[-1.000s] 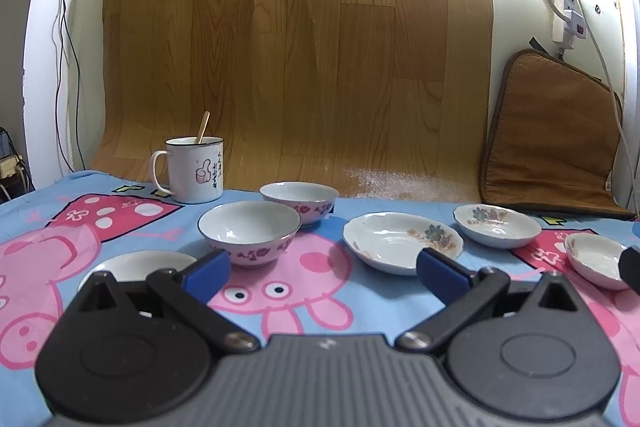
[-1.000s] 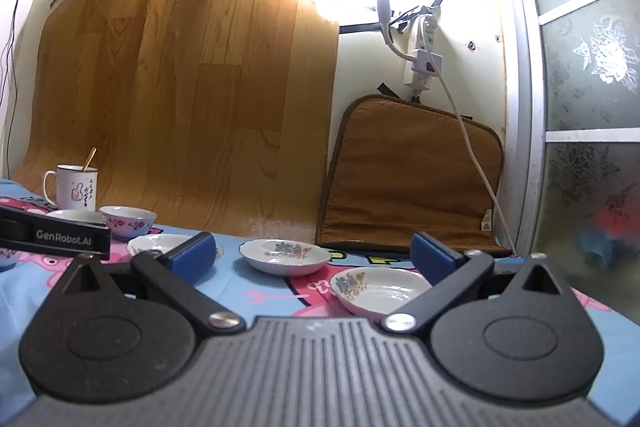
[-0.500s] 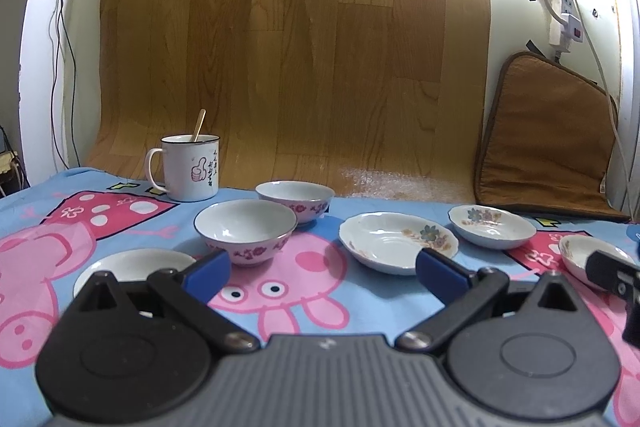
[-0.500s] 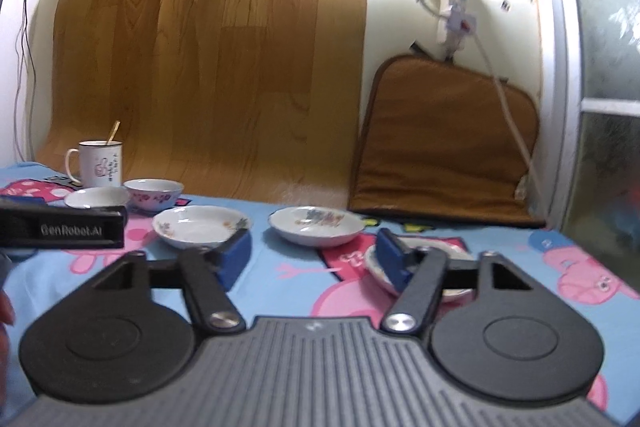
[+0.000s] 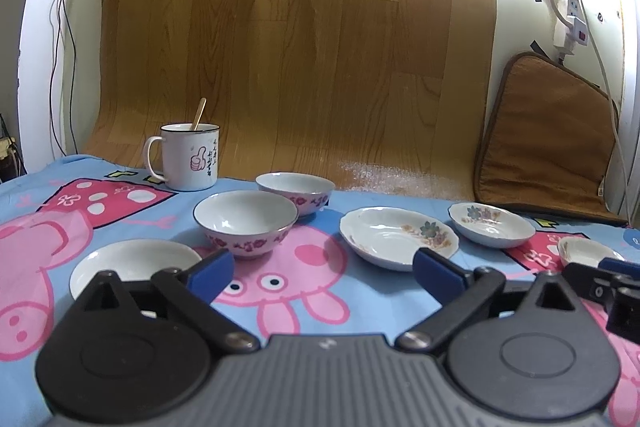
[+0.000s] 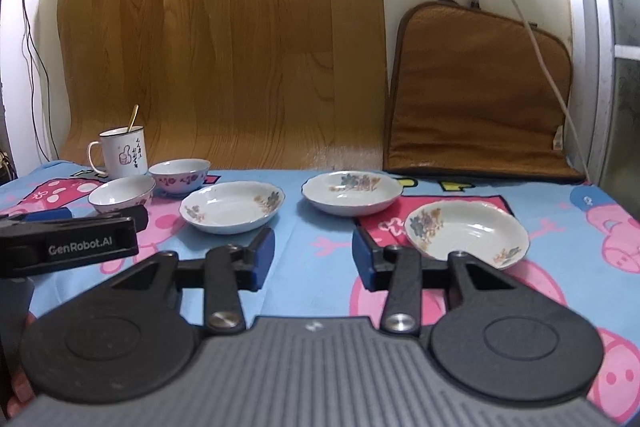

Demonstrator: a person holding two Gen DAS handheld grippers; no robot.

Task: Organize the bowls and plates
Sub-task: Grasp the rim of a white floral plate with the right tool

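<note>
My left gripper [image 5: 322,273] hovered with jaws wide and empty above the cartoon-print cloth [image 5: 304,307], two bowls [image 5: 246,223] and a white plate [image 5: 134,265] just ahead. My right gripper [image 6: 314,259] held its jaws narrower, gripping nothing, beside a floral dish [image 6: 466,235]. A mug [image 5: 190,157] stood behind.

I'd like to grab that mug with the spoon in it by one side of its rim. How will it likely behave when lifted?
The mug looks like rigid enamel or ceramic, so it probably won't flex, though the glossy wall may slip. The spoon leans loosely inside and could shift or rattle. A one-sided grip would likely tilt it.
</note>
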